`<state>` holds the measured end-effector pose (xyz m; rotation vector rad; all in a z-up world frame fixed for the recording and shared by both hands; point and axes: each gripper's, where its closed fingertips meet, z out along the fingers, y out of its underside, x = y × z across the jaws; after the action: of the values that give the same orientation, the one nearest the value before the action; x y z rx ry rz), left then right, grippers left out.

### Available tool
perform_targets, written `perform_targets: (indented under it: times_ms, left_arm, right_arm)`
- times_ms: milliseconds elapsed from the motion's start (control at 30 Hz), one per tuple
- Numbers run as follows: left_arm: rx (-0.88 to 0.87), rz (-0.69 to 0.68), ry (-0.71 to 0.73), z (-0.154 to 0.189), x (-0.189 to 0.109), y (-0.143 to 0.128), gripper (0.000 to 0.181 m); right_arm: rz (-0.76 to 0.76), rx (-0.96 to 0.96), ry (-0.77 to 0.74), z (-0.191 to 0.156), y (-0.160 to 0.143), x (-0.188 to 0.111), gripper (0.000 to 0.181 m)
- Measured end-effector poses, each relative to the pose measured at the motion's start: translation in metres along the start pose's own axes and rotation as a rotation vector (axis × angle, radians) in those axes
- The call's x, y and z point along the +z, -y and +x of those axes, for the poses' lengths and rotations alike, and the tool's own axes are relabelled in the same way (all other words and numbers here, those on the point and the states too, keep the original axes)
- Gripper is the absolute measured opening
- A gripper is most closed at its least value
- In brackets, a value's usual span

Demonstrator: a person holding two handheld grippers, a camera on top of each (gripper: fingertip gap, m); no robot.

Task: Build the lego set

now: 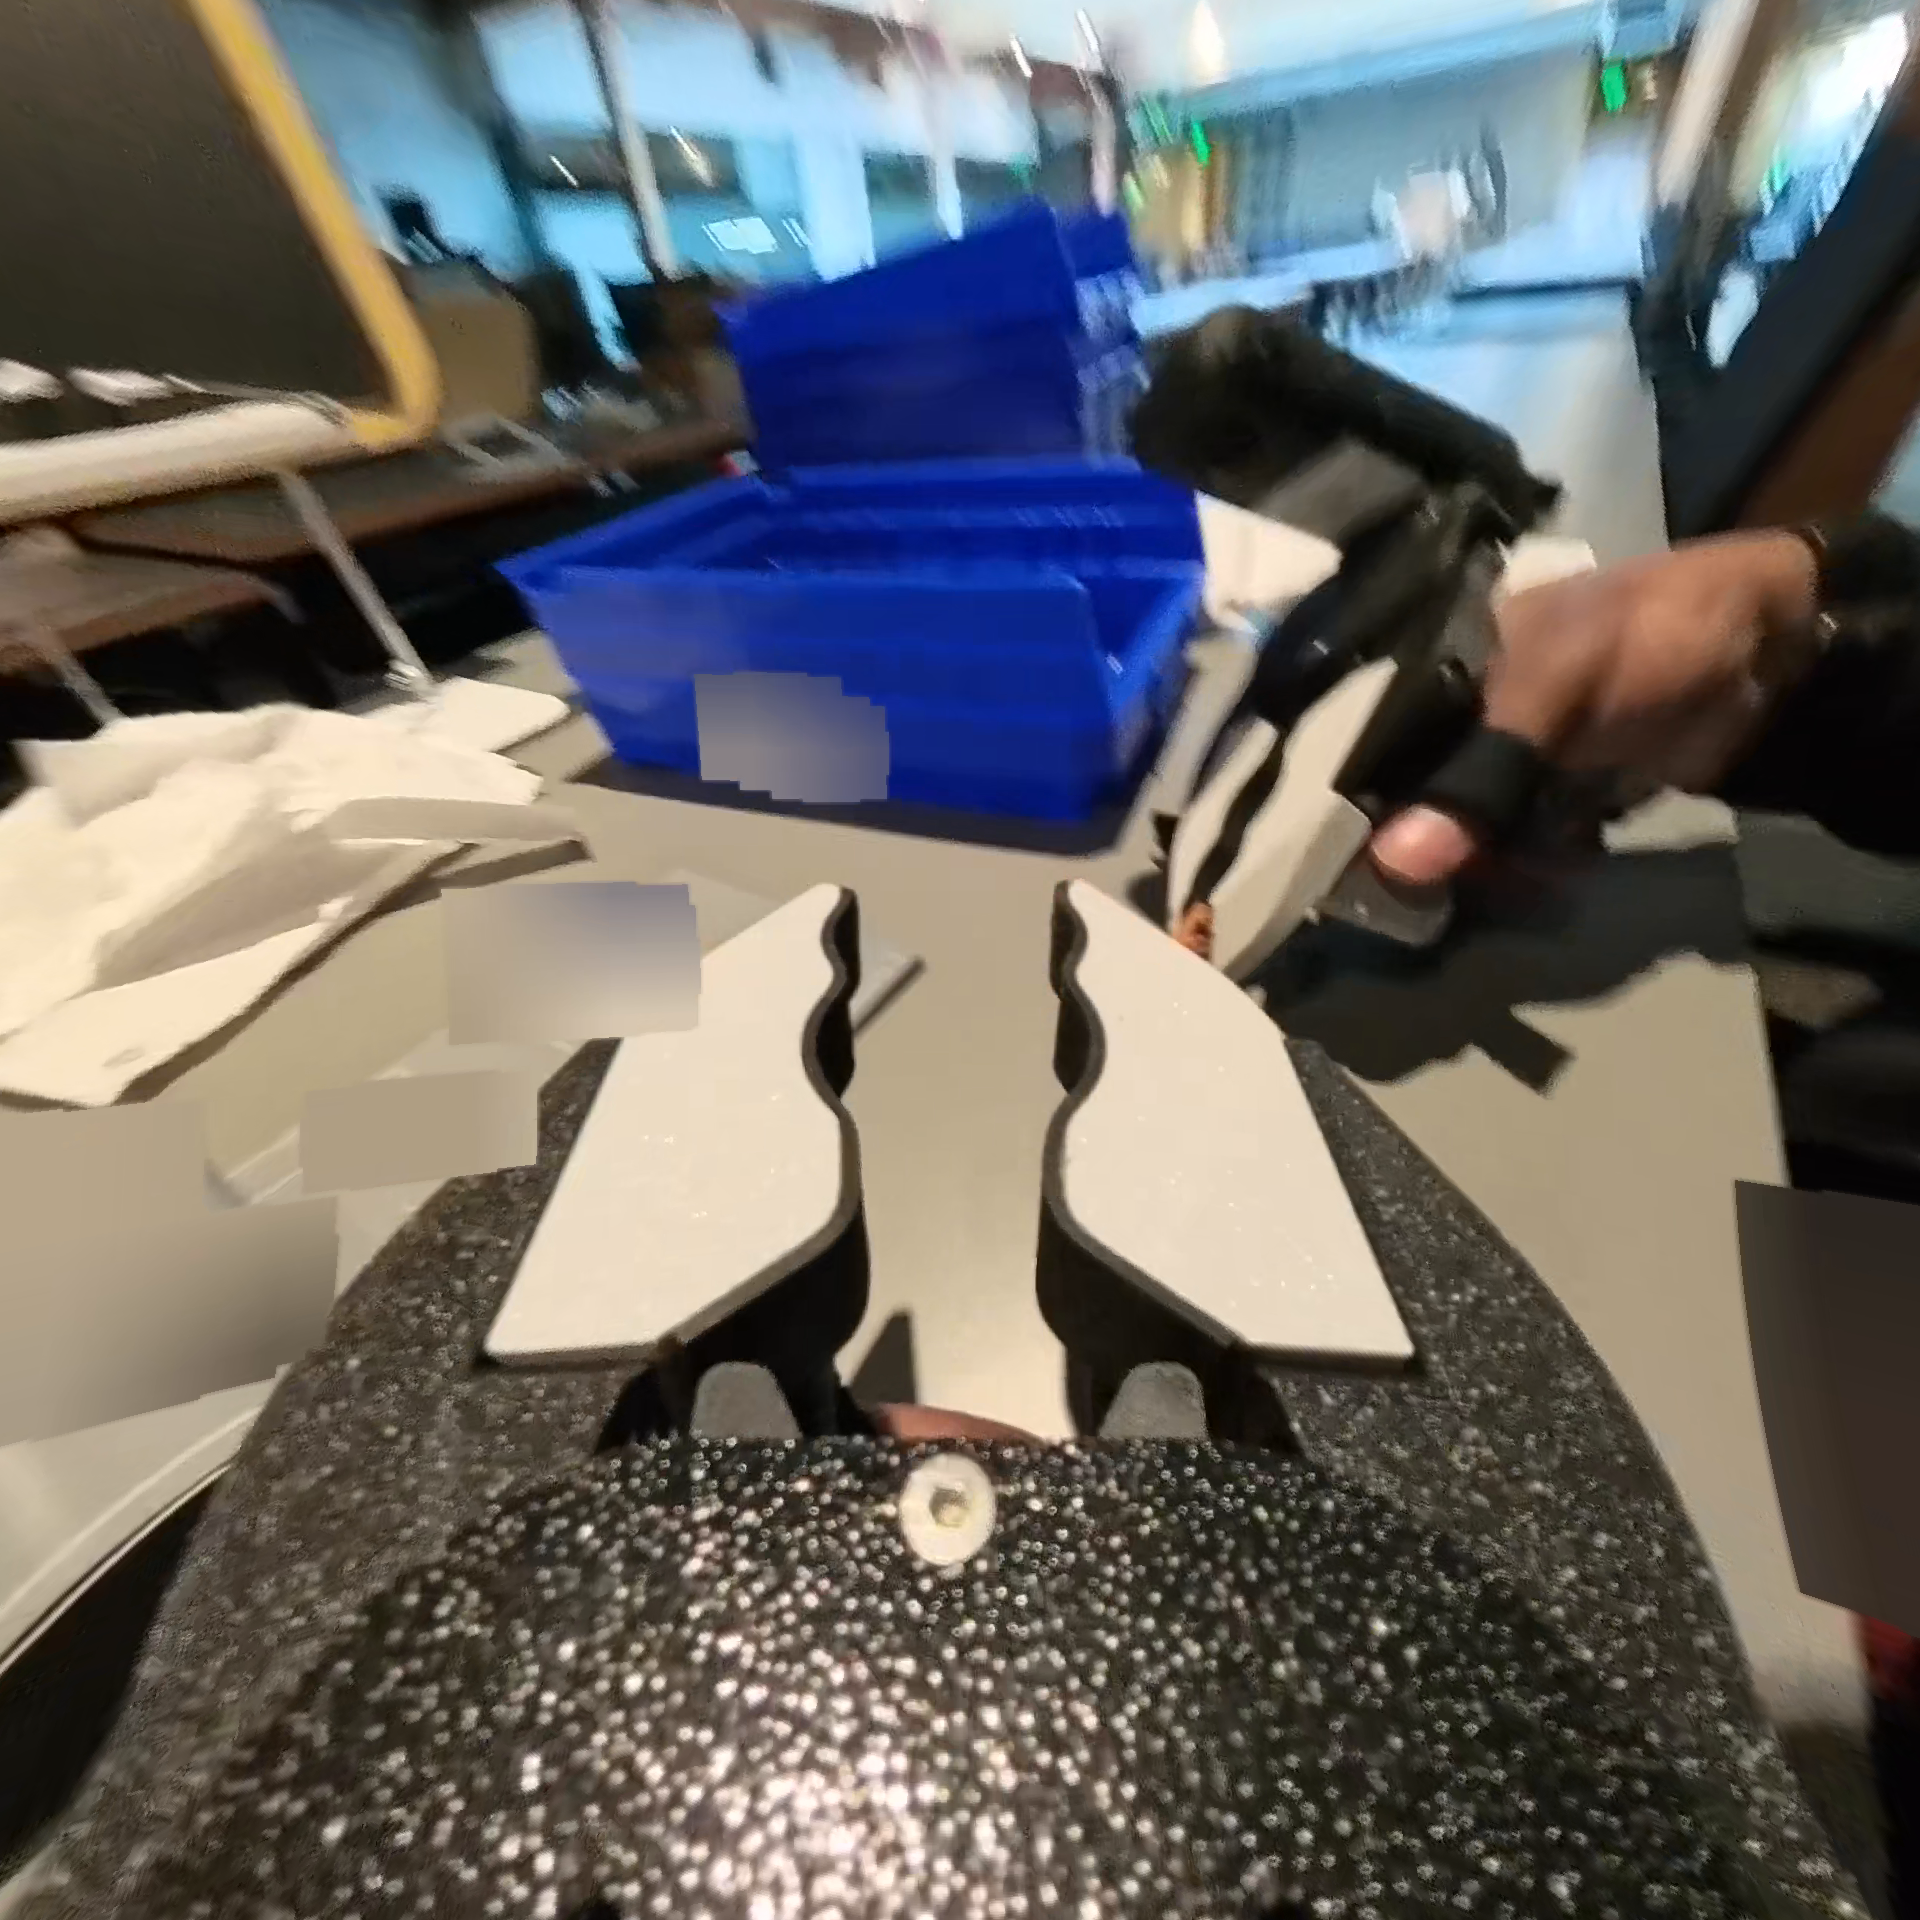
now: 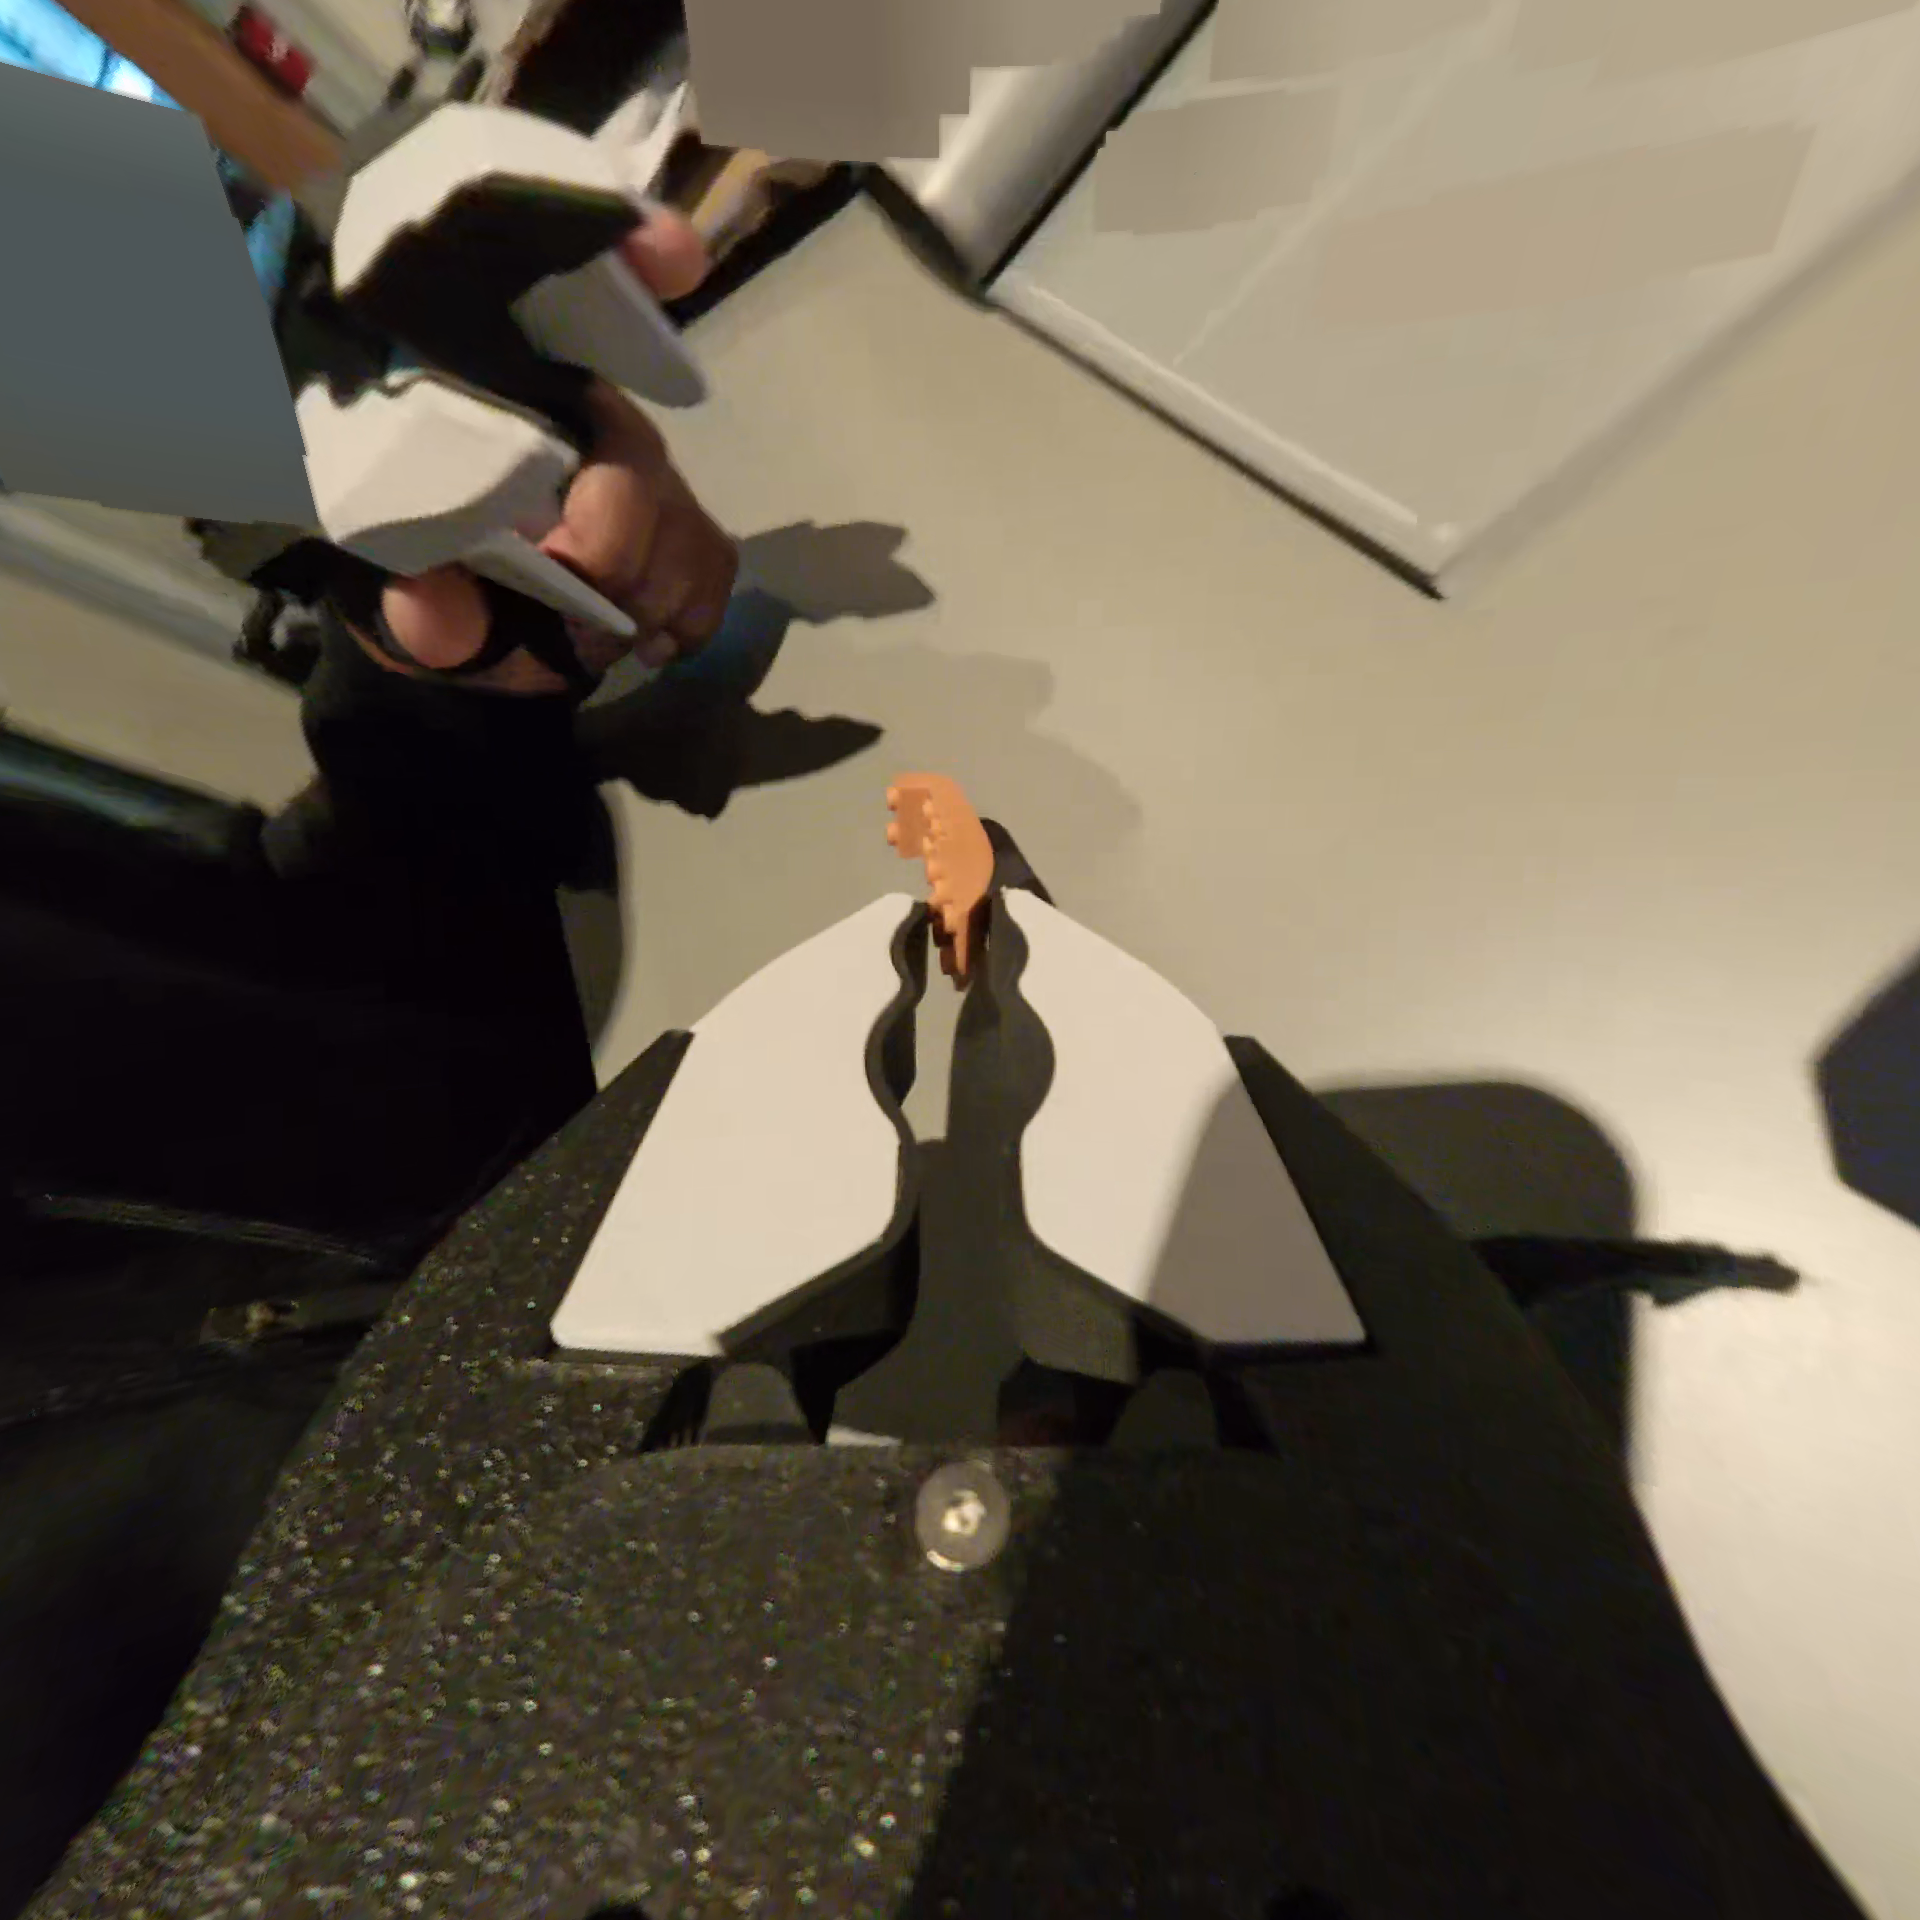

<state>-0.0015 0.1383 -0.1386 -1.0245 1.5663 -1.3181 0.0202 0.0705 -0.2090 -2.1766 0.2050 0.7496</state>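
Grey table (image 1: 966,862) runs ahead of my fingers, blue bins (image 1: 883,644) beyond. My left gripper (image 1: 954,914) gapes wide, empty. Right of its tips, my right gripper (image 2: 961,914) pinches an orange plate (image 2: 940,852), long axis pointing past the tips, so my right stays nearer.

Matt grey table (image 2: 1247,727), glossy blue plastic bins (image 1: 883,644), crumpled white paper (image 1: 239,810)

grey table (image 1: 966,1195), blue bins (image 1: 862,644), bright windows (image 1: 582,94) behind
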Motion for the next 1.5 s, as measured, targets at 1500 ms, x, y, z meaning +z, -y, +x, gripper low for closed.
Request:
perform_targets:
  times_ms: [1500]
  left_arm:
    - [0.107, 0.130, 0.186, -0.081, 0.040, 0.076, 0.028]
  right_arm:
    - [0.749, -0.660, -0.203, -0.008, 0.179, -0.163, 0.035]
